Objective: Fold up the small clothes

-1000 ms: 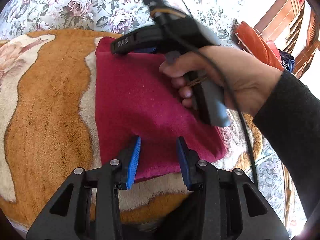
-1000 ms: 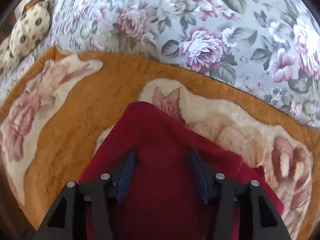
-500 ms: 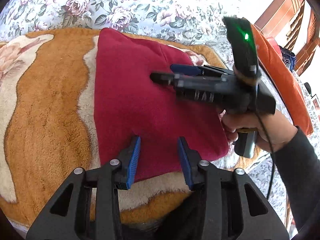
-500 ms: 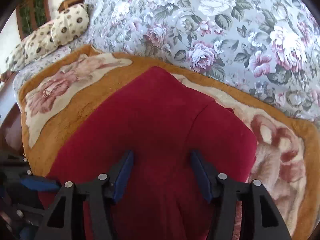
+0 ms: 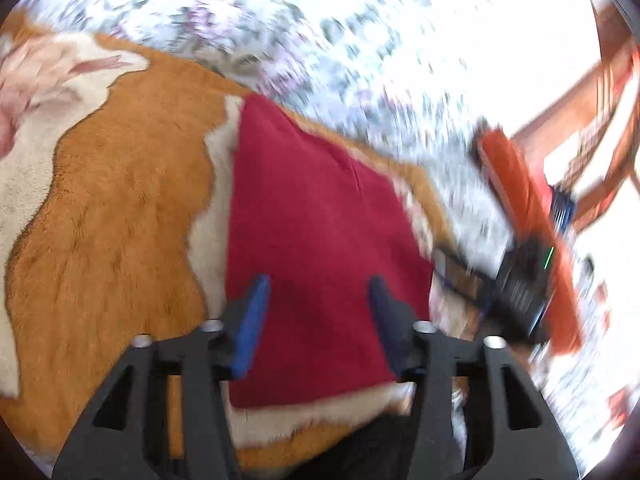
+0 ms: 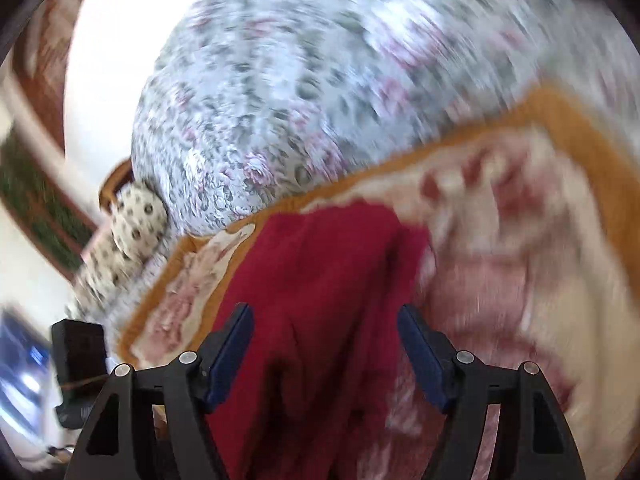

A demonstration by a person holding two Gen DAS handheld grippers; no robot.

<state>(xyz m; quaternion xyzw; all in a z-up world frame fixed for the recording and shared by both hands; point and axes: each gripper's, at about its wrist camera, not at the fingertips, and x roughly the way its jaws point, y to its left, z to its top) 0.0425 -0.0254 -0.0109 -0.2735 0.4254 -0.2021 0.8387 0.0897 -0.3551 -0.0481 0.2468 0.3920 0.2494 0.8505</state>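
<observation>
A dark red folded cloth (image 5: 320,232) lies flat on an orange and cream plush blanket (image 5: 112,208). My left gripper (image 5: 320,300) hovers over the cloth's near edge. Its jaws are opening and the blue pads (image 5: 256,312) press on nothing. In the right wrist view the same cloth (image 6: 320,280) runs under my right gripper (image 6: 324,316). Those jaws are also opening, wide apart, with the cloth below them and not pinched. The right tool's black body (image 5: 520,284) shows blurred past the cloth's right edge.
A grey floral bedspread (image 6: 320,100) covers the bed behind the blanket. A spotted cream pillow (image 6: 136,220) lies at the far left. An orange cushion (image 5: 524,208) and wooden furniture (image 5: 580,112) stand at the right. Both views are motion-blurred.
The right gripper has swung off the top of the cloth to its right side. Both pairs of jaws have widened. The left view has rolled and shifted a little.
</observation>
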